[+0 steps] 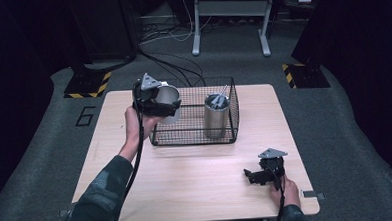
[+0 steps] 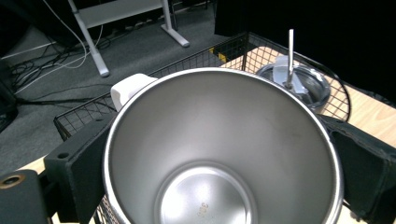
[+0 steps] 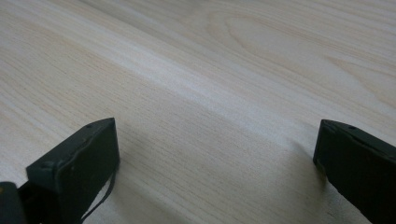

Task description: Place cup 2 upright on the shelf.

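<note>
My left gripper (image 1: 165, 106) is shut on a steel mug (image 1: 168, 99) with a white handle (image 2: 130, 88), and holds it in the air over the left end of a black wire basket (image 1: 196, 135). In the left gripper view the mug's empty inside (image 2: 205, 154) faces the camera, with one jaw pressed on each side of it. A steel tumbler (image 1: 216, 114) with a clear lid (image 2: 299, 86) and a straw (image 2: 290, 49) stands upright in the basket's right half. My right gripper (image 1: 252, 177) rests open on the wooden table (image 1: 197, 180) at the front right, nothing between its jaws (image 3: 215, 154).
The basket sits at the back middle of the table. Bare wood lies in front of it and to both sides. Behind the table are floor cables (image 1: 172, 66), a white desk frame (image 1: 230, 19) and yellow-black marked stand bases (image 1: 88, 85).
</note>
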Available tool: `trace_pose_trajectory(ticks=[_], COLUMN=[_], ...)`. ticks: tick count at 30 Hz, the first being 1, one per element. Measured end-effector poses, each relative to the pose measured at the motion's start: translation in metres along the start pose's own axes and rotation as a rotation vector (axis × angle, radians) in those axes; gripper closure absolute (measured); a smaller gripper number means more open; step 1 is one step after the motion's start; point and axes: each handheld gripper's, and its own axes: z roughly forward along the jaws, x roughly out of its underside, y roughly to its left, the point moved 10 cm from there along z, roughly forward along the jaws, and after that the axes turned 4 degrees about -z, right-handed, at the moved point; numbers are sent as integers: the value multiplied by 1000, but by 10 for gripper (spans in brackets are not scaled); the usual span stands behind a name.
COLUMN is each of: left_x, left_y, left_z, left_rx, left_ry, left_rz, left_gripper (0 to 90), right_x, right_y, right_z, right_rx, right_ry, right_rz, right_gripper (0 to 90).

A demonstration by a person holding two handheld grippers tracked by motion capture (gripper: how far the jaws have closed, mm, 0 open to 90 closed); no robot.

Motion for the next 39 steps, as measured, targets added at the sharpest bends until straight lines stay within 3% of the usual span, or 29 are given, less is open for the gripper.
trace_pose_trajectory(ticks=[18,39], left_x=[11,31], left_y=[3,8], left_z=[44,77], left_rx=[-28,-59], left_ry=[54,134], left_rz=[-38,-45], left_gripper=[62,61], right_x=[0,-1], right_y=[1,1], right_z=[0,0], right_rx=[-3,-6], right_ry=[1,-5], right_rz=[-2,-4], right_gripper=[0,0])
